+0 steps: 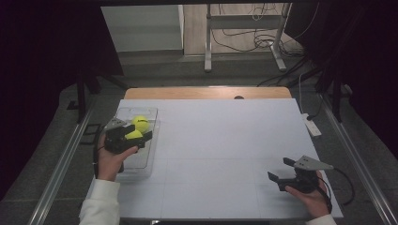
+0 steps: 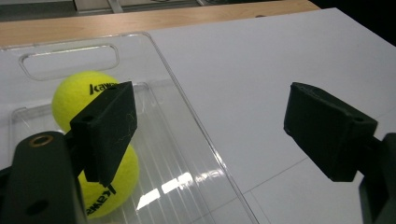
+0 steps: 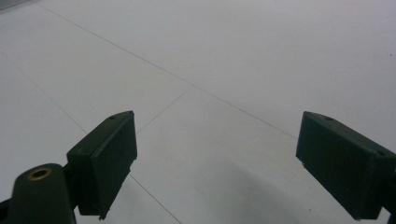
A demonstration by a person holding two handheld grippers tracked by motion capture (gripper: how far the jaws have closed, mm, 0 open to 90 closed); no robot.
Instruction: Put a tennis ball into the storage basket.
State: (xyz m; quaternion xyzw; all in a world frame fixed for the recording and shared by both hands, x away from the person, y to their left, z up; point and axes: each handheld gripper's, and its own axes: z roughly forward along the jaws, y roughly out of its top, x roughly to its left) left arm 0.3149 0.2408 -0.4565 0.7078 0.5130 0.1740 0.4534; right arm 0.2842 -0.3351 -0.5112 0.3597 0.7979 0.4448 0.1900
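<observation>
A clear plastic tray (image 1: 145,161) lies at the table's left and holds two yellow tennis balls, the far ball (image 1: 140,123) and the near ball (image 1: 133,135), side by side and touching. My left gripper (image 1: 136,132) hovers over the tray, open. In the left gripper view the left gripper (image 2: 215,126) straddles the tray's right wall (image 2: 187,107): one jaw stands in front of the far ball (image 2: 81,95) and near ball (image 2: 116,182), the other over bare table. Nothing sits between the jaws. My right gripper (image 1: 281,169) is held low at the table's front right, open over the white surface. In its own view the right gripper (image 3: 215,158) holds nothing.
A white sheet (image 1: 225,140) covers the table, with a wooden strip (image 1: 206,92) at the back edge. A white power strip (image 1: 312,125) lies off the right edge. Metal stand legs (image 1: 207,56) and cables are on the floor behind.
</observation>
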